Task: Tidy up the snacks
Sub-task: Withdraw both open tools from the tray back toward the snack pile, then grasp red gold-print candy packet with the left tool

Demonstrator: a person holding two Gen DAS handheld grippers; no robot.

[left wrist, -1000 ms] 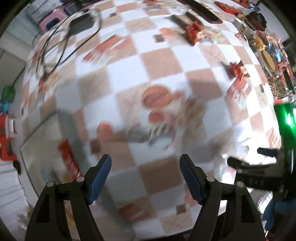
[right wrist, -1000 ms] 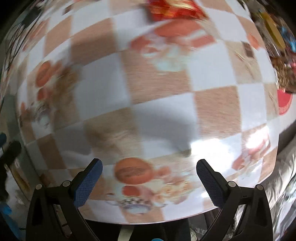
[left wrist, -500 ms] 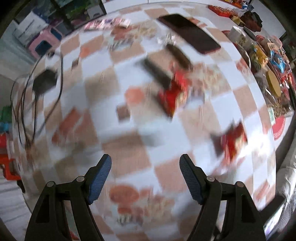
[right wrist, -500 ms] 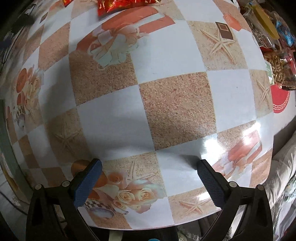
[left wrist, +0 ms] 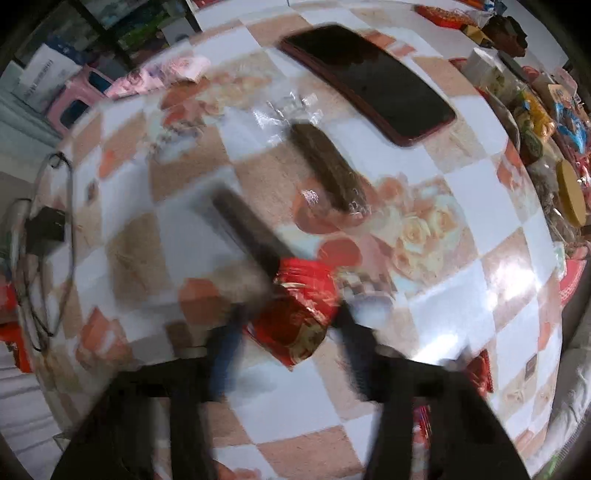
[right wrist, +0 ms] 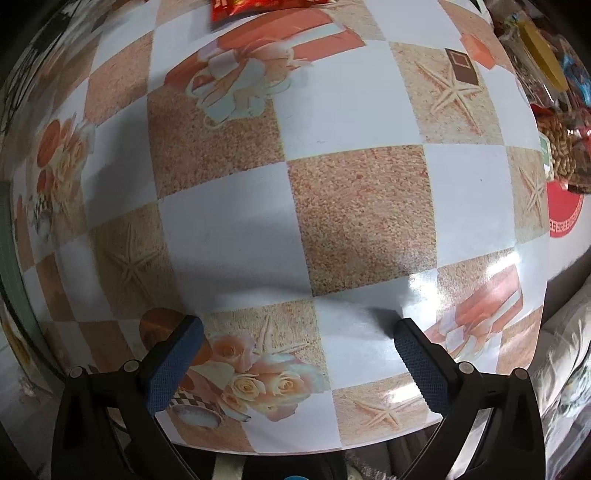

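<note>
Step in hand: pick-up of red snack packet point(left wrist: 293, 314) by left claw point(left wrist: 286, 354). Jaws have just been closing, packet between blurred fingers; pad contact cannot be confirmed. Packet lies on counter point(left wrist: 461, 295). Next move: finish closure, lift clear. Right claw point(right wrist: 295, 354) open, empty, above bare counter. Beyond packet: two dark snack bars point(left wrist: 328, 173), phone point(left wrist: 369, 81).

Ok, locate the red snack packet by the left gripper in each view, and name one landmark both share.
Left wrist: red snack packet low centre, between the left gripper fingers, which have just been closing.
Right wrist: a red packet at the top edge; whether it is the same one, cannot tell.
Shared landmark: the checkered tablecloth.
</note>
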